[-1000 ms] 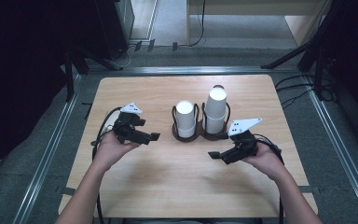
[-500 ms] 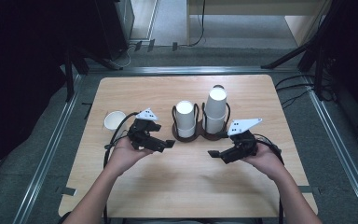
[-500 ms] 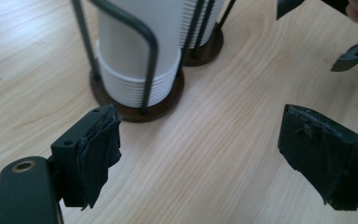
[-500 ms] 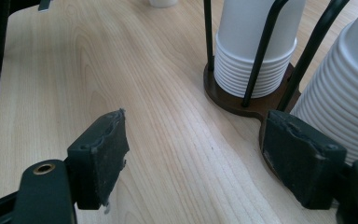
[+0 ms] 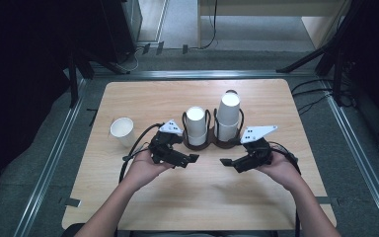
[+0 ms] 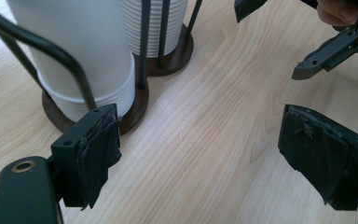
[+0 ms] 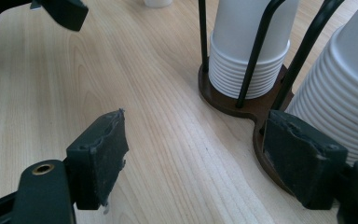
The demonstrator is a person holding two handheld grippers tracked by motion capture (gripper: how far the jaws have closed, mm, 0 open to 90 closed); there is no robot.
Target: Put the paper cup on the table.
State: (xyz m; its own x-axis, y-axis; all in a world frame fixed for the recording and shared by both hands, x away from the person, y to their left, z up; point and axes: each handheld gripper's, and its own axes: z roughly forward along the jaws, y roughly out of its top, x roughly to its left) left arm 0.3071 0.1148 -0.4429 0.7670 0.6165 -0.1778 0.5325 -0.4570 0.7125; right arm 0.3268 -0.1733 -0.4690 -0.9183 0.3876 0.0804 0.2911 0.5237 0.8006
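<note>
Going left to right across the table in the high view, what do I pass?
Single paper cup → left gripper → shorter cup stack → taller cup stack → right gripper.

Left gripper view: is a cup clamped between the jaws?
No, the left gripper stands open over bare wood of the table, with the nearest cup stack off to the side in its holder.

place: lab recording bay | evidence: lone wooden table [image 5: 197, 197], metal floor rails [image 5: 49, 163], tripod legs [image 5: 316, 59]
</note>
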